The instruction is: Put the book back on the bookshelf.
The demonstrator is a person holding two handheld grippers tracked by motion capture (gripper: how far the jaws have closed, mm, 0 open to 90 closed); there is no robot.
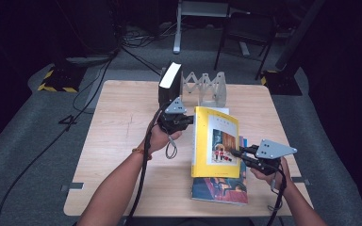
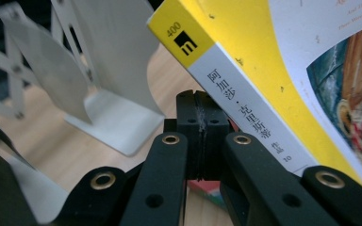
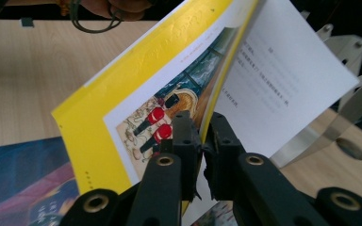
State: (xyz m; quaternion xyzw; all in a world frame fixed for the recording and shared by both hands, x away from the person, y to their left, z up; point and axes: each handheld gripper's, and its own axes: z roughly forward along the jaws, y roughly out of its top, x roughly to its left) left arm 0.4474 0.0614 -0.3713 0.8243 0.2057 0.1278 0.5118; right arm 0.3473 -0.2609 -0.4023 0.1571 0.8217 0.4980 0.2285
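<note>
A yellow book (image 1: pixel 217 141) with a picture on its cover hangs tilted above the table, spine side raised. My left gripper (image 1: pixel 190 120) is at the top of the spine. In the left gripper view its pads (image 2: pixel 188 123) meet with nothing between them, and the white and yellow spine (image 2: pixel 245 108) leans on the right jaw. My right gripper (image 1: pixel 233 153) is at the book's right edge. In the right gripper view it (image 3: pixel 201 141) is shut on the front cover (image 3: pixel 136 94), with a white page (image 3: pixel 283 84) spread behind the right jaw.
A second book (image 1: pixel 219 189) with a dark blue and red cover lies flat under the yellow one, near the front edge. At the back of the wooden table (image 1: pixel 122 141) a white folding book stand (image 1: pixel 207 87) holds an upright black book (image 1: pixel 169 82). Cables trail over the floor at the left.
</note>
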